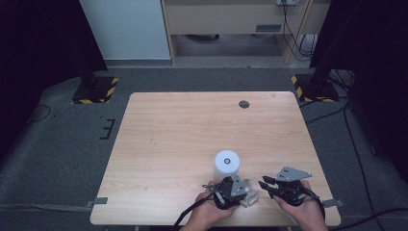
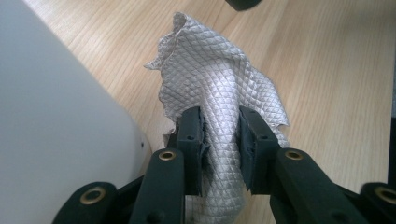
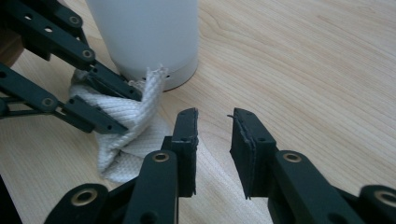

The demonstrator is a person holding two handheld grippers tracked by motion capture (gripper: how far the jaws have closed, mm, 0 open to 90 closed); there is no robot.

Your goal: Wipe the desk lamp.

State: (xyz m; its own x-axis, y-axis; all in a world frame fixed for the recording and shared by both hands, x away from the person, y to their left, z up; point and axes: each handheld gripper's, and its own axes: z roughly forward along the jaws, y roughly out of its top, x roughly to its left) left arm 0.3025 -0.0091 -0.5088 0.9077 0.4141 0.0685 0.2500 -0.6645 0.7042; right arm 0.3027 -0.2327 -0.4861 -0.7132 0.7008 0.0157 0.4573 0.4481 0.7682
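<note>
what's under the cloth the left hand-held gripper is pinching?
Bare wooden tabletop shows all around the quilted white cloth, which the left hand-held gripper clamps beside the white cylinder. The bunched folds cover the spot directly beneath, so anything there is hidden.

A light wooden table (image 1: 183, 139) with a dark round grommet (image 1: 244, 104) near its far edge stands on grey carpet (image 1: 57, 144), flanked by black stands on yellow-and-black striped bases (image 1: 95, 90).

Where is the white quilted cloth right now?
In the high view the cloth lies near the table's front edge, just below the white cylinder, pinched by the left gripper.
</note>
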